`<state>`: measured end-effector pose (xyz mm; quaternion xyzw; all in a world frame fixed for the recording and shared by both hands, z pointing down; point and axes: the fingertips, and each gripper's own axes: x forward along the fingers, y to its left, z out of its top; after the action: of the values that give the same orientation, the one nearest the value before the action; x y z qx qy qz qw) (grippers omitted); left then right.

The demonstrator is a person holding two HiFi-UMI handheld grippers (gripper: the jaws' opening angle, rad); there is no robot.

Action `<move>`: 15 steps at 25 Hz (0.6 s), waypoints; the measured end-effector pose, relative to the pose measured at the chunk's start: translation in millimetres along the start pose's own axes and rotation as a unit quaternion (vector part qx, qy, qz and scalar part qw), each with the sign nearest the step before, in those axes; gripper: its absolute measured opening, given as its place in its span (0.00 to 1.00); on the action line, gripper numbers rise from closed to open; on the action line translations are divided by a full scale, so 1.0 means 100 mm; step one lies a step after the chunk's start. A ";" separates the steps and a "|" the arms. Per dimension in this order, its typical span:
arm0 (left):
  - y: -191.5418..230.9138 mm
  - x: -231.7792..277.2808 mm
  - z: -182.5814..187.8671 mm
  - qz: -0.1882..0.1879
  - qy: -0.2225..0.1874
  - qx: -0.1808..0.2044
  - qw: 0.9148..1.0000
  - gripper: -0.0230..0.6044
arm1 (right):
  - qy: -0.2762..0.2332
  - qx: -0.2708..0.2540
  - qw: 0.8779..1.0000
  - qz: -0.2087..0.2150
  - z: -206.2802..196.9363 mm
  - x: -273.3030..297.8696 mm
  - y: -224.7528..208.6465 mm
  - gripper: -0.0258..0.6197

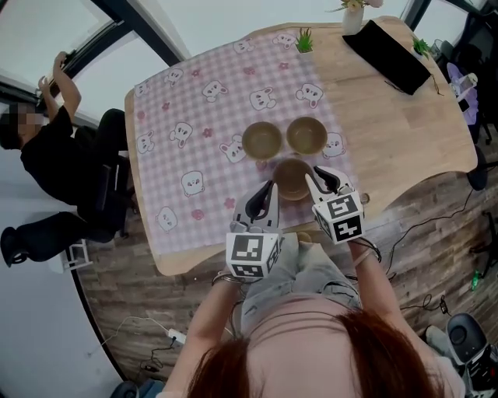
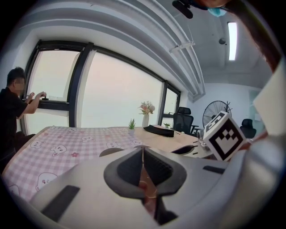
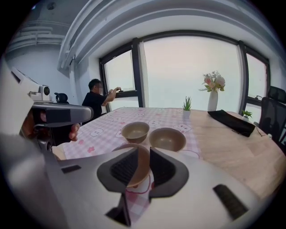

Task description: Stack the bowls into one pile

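Observation:
Three tan bowls stand on the pink checked cloth [image 1: 194, 116]: one at the back left [image 1: 262, 140], one at the back right [image 1: 306, 134], one nearer the front edge [image 1: 293, 178]. My left gripper [image 1: 271, 188] hovers just left of the near bowl; in the left gripper view [image 2: 143, 150] its pads meet at the tips, nothing gripped. My right gripper [image 1: 323, 177] is at the near bowl's right side. Its jaws stand apart in the right gripper view [image 3: 143, 150], and the near bowl [image 3: 142, 167] shows through the gap, untouched by the pads. The far bowls [image 3: 135, 131] [image 3: 167, 138] lie beyond.
The cloth covers the left part of a wooden table [image 1: 405, 132]. A black flat case [image 1: 387, 54], a small green plant [image 1: 304, 40] and a white vase [image 1: 354, 15] stand at the far end. A person [image 1: 54, 155] sits by the window at the left.

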<state>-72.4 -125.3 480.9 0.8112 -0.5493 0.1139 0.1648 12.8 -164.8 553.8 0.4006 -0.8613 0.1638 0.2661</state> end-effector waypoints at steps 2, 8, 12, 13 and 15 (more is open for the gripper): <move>0.05 0.04 -0.02 -0.003 0.003 -0.003 1.000 0.06 | 0.008 0.005 1.000 -0.003 -0.04 0.06 -0.02 0.16; 0.18 0.17 -0.09 -0.011 0.012 -0.010 1.000 0.06 | 0.027 0.016 0.999 -0.009 -0.15 0.23 -0.07 0.17; 0.27 0.25 -0.14 -0.013 0.020 -0.012 1.000 0.06 | 0.041 0.024 0.999 -0.009 -0.23 0.34 -0.09 0.18; 0.30 0.27 -0.14 -0.013 0.022 -0.013 1.000 0.06 | 0.046 0.027 0.999 -0.009 -0.25 0.37 -0.09 0.18; 0.35 0.31 -0.15 -0.014 0.025 -0.014 0.999 0.06 | 0.054 0.031 0.998 -0.010 -0.29 0.41 -0.10 0.18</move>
<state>-93.1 -157.9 511.1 0.8133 -0.5353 0.1239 0.1915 7.5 -181.5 602.1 0.4081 -0.8358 0.2095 0.3016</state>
